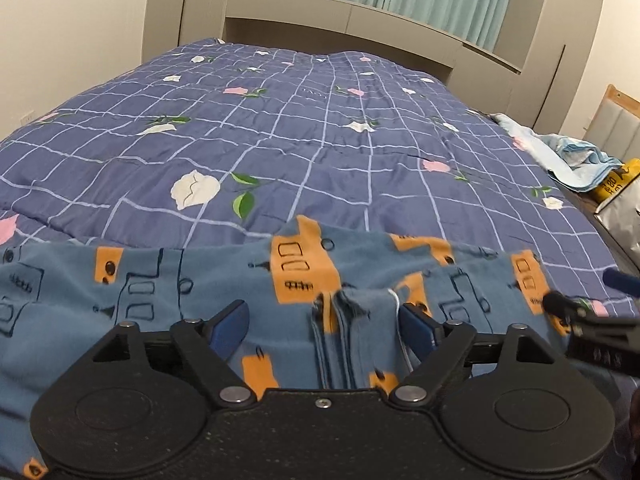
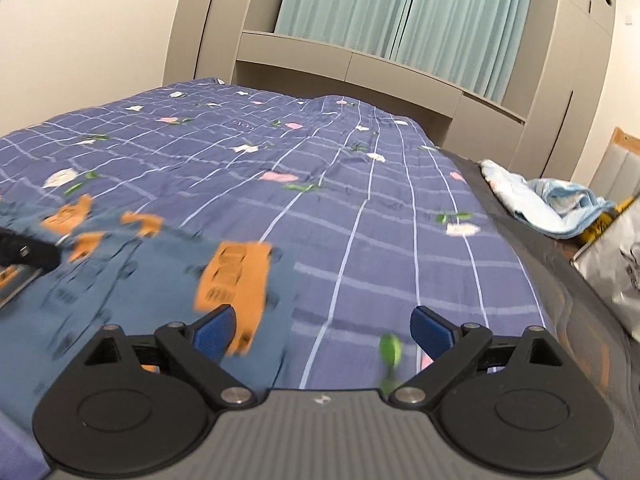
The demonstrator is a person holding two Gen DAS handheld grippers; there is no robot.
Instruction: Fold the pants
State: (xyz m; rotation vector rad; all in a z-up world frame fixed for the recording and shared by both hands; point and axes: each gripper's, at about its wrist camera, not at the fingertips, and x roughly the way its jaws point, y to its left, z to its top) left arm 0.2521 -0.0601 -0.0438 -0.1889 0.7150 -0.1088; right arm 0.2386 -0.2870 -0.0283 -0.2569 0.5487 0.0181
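1. I hold two grippers over a bed, and both tip down toward its blue quilt (image 1: 280,136) with white lines and flowers.

2. My left gripper (image 1: 320,322) is low over the pants (image 1: 168,280). Its blue pads (image 1: 230,326) are spread wide and pinch nothing.

3. The pants are blue with orange patches. They lie across the near edge of the bed — from 9 o'clock to 3 o'clock in my left view.

4. A folded, bunched edge of the pants (image 1: 352,332) sits between my left pads, nearer the right one. I cannot tell if that pad touches it.

5. My right gripper (image 2: 322,326) is spread wide too, with nothing pinched. Its left pad is over an orange patch at the end of the pants (image 2: 160,272), and its right pad is over bare quilt (image 2: 360,208).

6. In my right view the pants lie at 9 o'clock and look blurry. A bit of my left gripper (image 2: 28,254) shows there at the edge.

7. In my left view the tip of my right gripper (image 1: 592,312) pokes in at 3 o'clock, over the end of the pants.

8. A light blue cloth (image 2: 540,204) is heaped off the bed at 2 o'clock — well apart from the pants.
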